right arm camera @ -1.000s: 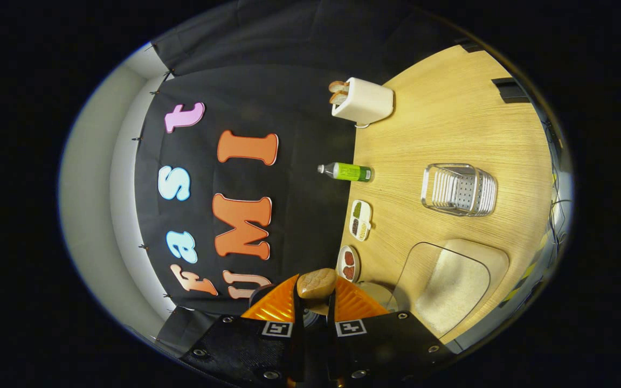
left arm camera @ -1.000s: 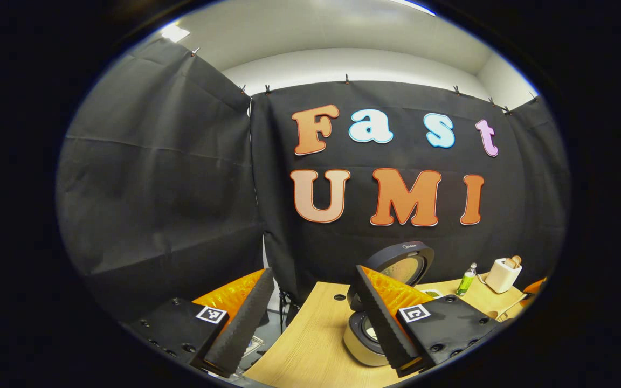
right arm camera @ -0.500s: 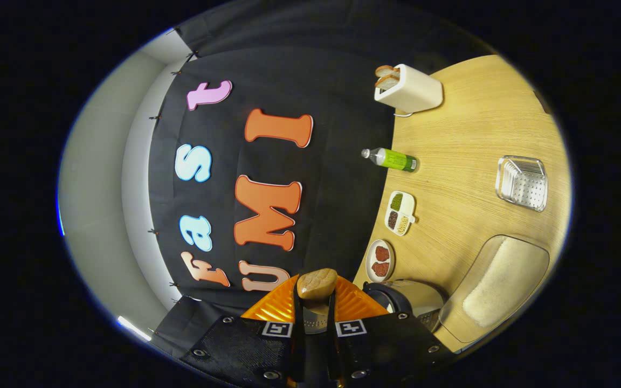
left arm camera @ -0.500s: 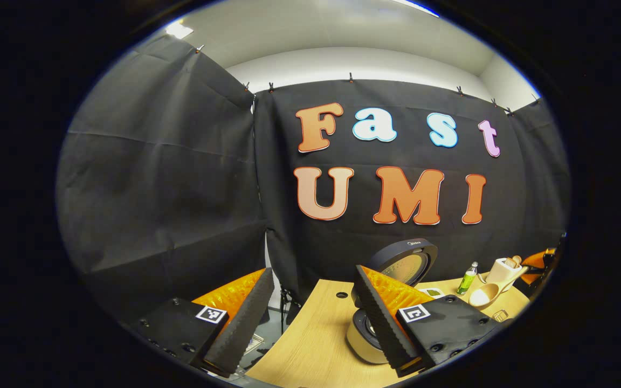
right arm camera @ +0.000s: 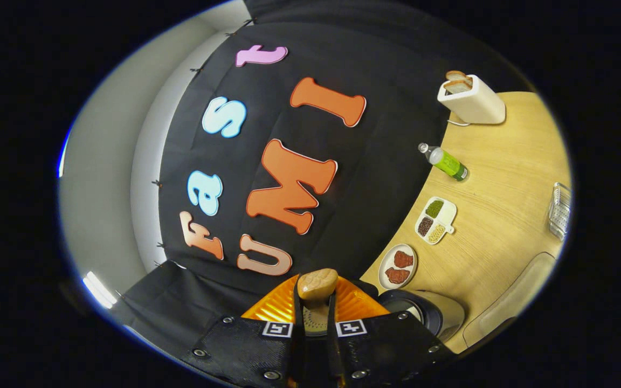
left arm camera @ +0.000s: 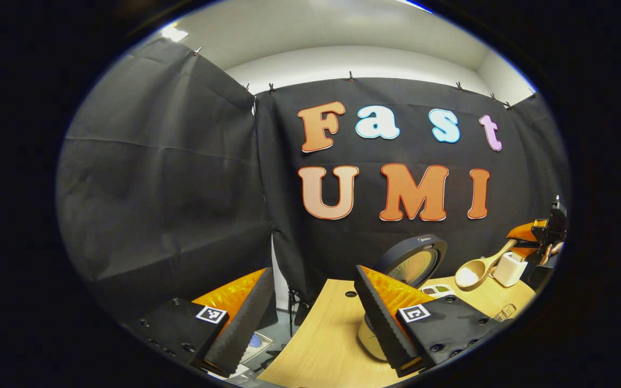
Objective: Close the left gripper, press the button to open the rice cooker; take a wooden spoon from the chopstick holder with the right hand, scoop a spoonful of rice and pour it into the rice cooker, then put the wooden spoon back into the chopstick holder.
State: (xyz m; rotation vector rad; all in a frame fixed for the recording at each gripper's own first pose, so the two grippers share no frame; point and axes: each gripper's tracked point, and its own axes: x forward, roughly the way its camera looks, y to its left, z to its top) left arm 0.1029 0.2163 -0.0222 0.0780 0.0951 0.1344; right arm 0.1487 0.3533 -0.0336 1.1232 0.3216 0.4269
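Meanwhile, a loaded wooden spoon [left arm camera: 475, 272] hangs above the table [left arm camera: 321, 345] — rice cooker [left arm camera: 410, 261] lid already up.

Left gripper view: the left gripper [left arm camera: 310, 315] idles low with its fingers spread wide, holding nothing; beyond it the right gripper [left arm camera: 537, 240] carries the spoon, its bowl heaped with white rice, just right of the cooker. Right gripper view: the right gripper's own fingers [right arm camera: 295, 318] are pinched on the spoon's handle end — the cooker sits at lower right, beside a plate [right arm camera: 398, 265] and a toaster [right arm camera: 472, 99] farther off.
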